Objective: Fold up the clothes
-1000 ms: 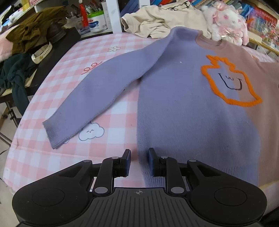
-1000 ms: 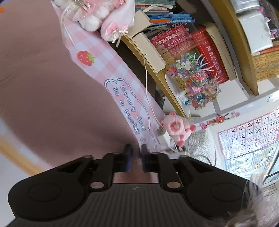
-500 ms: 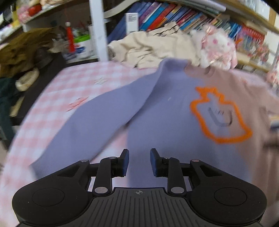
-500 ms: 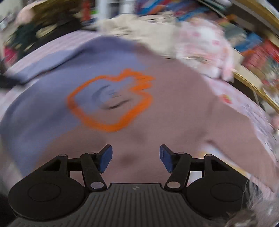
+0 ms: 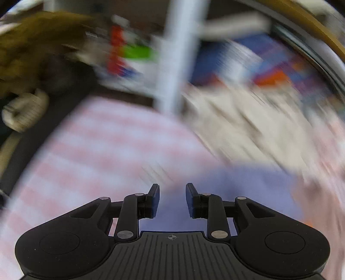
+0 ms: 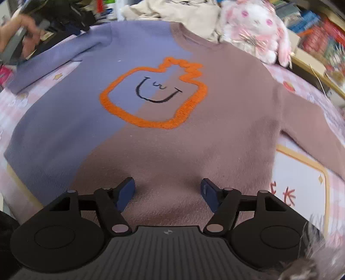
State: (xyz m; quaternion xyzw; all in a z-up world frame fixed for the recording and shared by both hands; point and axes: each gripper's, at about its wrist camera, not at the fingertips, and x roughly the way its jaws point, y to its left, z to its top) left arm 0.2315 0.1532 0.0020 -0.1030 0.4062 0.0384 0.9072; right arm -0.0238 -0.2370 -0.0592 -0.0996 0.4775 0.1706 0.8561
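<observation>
A sweater, half lilac and half mauve with an orange outlined face, lies flat and face up on the pink checked tablecloth. My right gripper is wide open and empty above the mauve hem. In the blurred left wrist view, my left gripper is open and empty over a lilac part of the sweater, near the far side of the cloth. The left hand and its gripper show at the far left of the right wrist view, by the lilac sleeve.
A cream garment and a pink-white plush rabbit lie beyond the collar. Shelves of books stand behind. An olive garment and a white post are at the left side.
My left gripper has swung fast from the lilac hem up toward the far side of the table. My right gripper, shut a second ago, has opened wide and now faces the sweater's front.
</observation>
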